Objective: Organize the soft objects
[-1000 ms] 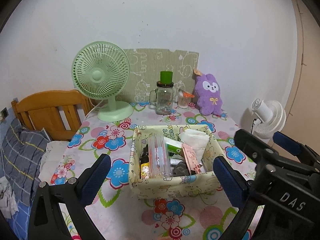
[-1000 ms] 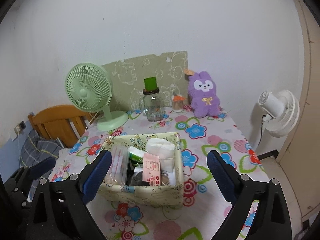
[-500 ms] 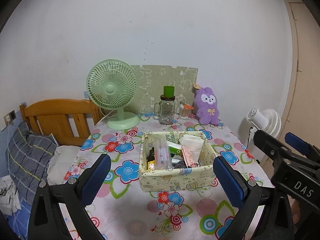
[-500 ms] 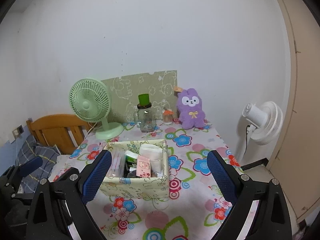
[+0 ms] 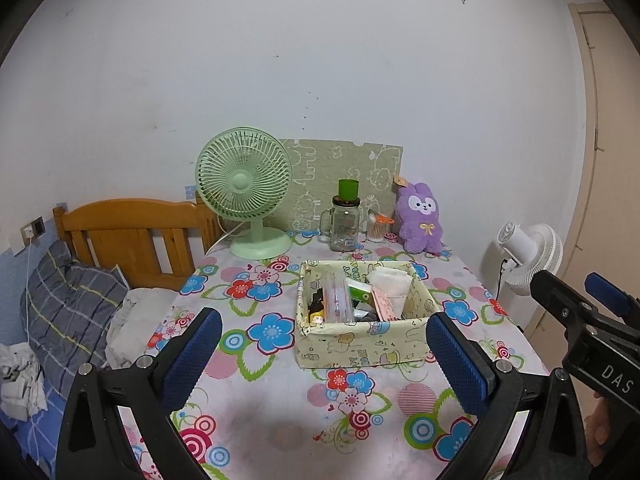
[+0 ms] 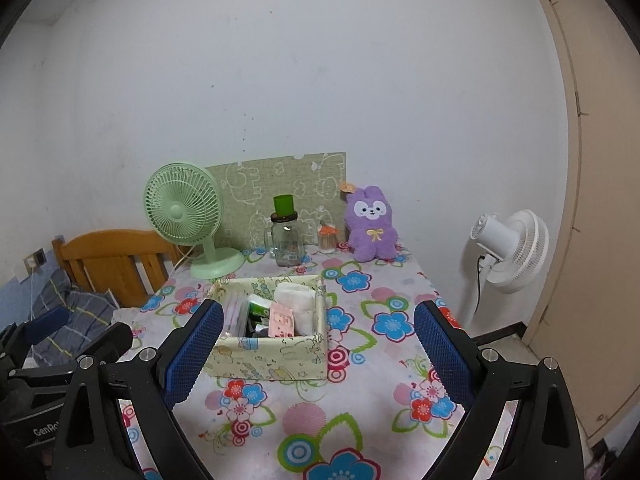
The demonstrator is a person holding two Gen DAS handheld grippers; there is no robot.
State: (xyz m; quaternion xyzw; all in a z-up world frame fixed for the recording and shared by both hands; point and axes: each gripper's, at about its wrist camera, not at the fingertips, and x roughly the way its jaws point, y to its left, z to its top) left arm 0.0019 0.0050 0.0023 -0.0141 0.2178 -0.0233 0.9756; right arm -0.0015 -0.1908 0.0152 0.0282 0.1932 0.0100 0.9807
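1. Left wrist view has the left gripper (image 5: 318, 350) hanging above the near edge of the flowered table (image 5: 248, 408), fingers spread wide with nothing between them. The right gripper (image 6: 318, 344) hangs likewise, fingers wide apart and empty.
2. The soft things sit well apart from both grippers: the purple plush rabbit (image 5: 420, 220) upright at the back against the wall, and white folded tissues or cloth (image 5: 390, 286) poking out of the fabric basket (image 5: 360, 346) at mid-table.
3. Risk, as I judge it: the basket is crammed, with a clear plastic pack (image 5: 338, 296) and a pink card (image 5: 382, 304) wedged beside the white bundle; a careless pull could drag them out or tip the limp-walled basket.
4. Reaching for the rabbit means passing the glass jar (image 5: 344, 226) with the green cup on top and a small pot (image 5: 376, 228) just beside it; a stray finger could topple them.
5. Writing: "DAS" shows on the right gripper's body in the left view, "GenRo…" cut off on the left gripper in the right view. Basket print is unreadable.
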